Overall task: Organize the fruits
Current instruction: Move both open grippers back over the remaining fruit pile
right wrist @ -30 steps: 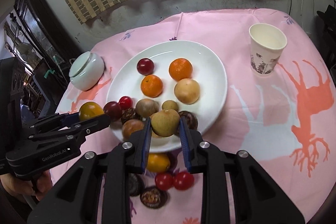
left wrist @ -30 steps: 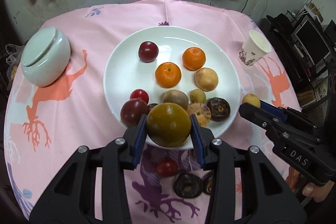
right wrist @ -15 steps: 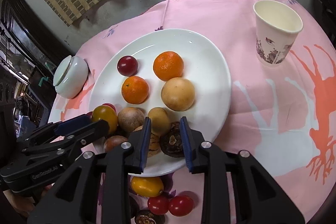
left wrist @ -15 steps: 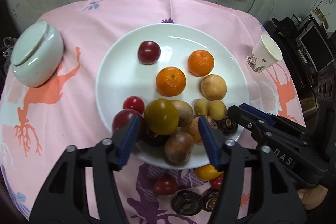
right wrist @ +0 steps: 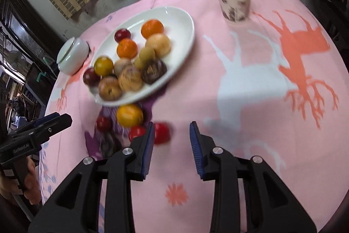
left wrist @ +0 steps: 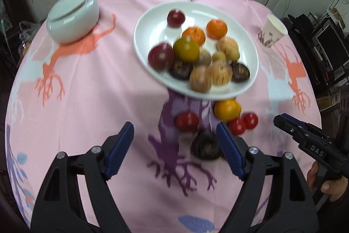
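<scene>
A white plate (left wrist: 148, 21) holds several fruits, among them a green-orange one (left wrist: 186, 48) and a small tan one (right wrist: 147, 53). On the pink cloth in front of it lie an orange (left wrist: 226, 109), red tomatoes (left wrist: 187, 121) and a dark wrinkled fruit (left wrist: 205, 147). My left gripper (left wrist: 174, 134) hangs over these loose fruits with its jaws opening. Its pads press on nothing, and the dark fruit lies by its right finger. My right gripper (right wrist: 171, 130) is lower right of the plate (right wrist: 181, 21), jaws opening, empty. A red tomato (right wrist: 161, 132) sits beside its left finger.
A white lidded bowl (left wrist: 72, 16) stands on the cloth left of the plate. A paper cup (left wrist: 271, 33) stands at the far right. The round table's edge curves close on all sides. Dark furniture and screens crowd the right side.
The left gripper let go of the green-orange fruit on the plate, the right let go of the small tan one. Both pulled back to the near side, and their jaws widened.
</scene>
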The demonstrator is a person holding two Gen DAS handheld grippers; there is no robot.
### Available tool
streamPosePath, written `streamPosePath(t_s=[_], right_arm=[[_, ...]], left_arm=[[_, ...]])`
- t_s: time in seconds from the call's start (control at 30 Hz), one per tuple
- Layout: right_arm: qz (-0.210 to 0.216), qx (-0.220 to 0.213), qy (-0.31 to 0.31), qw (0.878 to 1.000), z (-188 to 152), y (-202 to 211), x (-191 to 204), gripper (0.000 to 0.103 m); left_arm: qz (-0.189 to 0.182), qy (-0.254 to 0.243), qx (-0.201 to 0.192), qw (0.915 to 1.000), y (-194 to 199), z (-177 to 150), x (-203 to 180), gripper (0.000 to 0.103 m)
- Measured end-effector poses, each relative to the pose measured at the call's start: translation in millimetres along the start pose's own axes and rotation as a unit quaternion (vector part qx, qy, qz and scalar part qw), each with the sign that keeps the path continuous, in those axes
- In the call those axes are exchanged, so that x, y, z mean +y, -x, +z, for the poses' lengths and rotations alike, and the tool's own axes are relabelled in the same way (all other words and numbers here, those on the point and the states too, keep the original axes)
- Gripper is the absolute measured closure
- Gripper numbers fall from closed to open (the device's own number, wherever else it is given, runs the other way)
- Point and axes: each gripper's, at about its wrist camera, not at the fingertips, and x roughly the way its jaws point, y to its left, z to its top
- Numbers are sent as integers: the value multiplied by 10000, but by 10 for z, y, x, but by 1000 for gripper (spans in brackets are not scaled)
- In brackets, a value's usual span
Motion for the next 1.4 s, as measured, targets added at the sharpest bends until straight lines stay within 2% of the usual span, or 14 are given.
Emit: streamPosePath(t_s=[0.03,0.13,0.23,0.33,0.67,1.0,1.4], right_arm=[[-27,38,-30,10000,-77,31,-18,66],[-97,41,-58,9999,-276,131,-27,45],[-47,60,9,10000,-446,239,12,45],[-1,100,-62,9999,-581,311,37,38],[199,331,-150,9991,-899,426,103,37],[125,114,-137,9998,-857,525,70,37],[171,278,-176,9993,-854,395,41,37]], left_arm=[[28,53,71,10000,-4,-79,12,22],[-23,160,216,9996,24,-310,28,19],[86,137,290,9994,69,-494,21,19],[80,237,365,9990,119,-626,43,18],[41,133,396,9991,204,-753,-112,18],[36,120,469,9988,100,-699,-166,16],[-63,302,520,9982,-105,-498,-229,16]])
